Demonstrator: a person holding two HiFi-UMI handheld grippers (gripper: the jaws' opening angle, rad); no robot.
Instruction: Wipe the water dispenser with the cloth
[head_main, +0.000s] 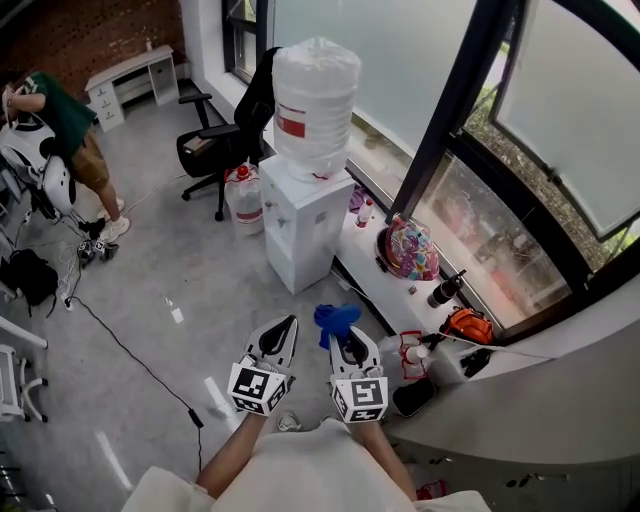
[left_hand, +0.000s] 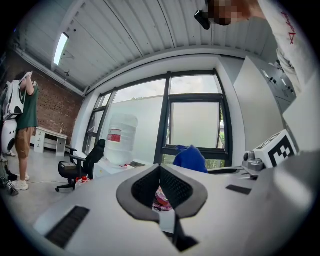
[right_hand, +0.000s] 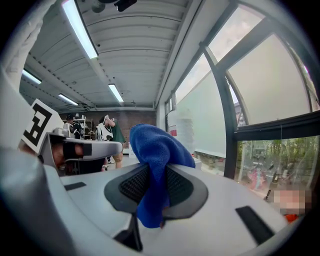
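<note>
The white water dispenser (head_main: 304, 222) stands by the window with a big clear bottle (head_main: 314, 106) on top; the bottle (left_hand: 120, 138) also shows far off in the left gripper view. A blue cloth (head_main: 336, 319) sticks out of my right gripper (head_main: 349, 346), whose jaws are shut on it; in the right gripper view the cloth (right_hand: 156, 155) bulges above the jaws and hangs down between them. My left gripper (head_main: 281, 333) is held beside it, shut, with nothing in it. Both grippers hang well short of the dispenser, over the floor.
A black office chair (head_main: 222, 145) and a spare water jug (head_main: 245, 199) stand behind the dispenser. A low white ledge (head_main: 368, 262) along the window carries a colourful helmet (head_main: 410, 250), a bottle and bags. A person (head_main: 62, 128) stands at far left; cables lie on the floor.
</note>
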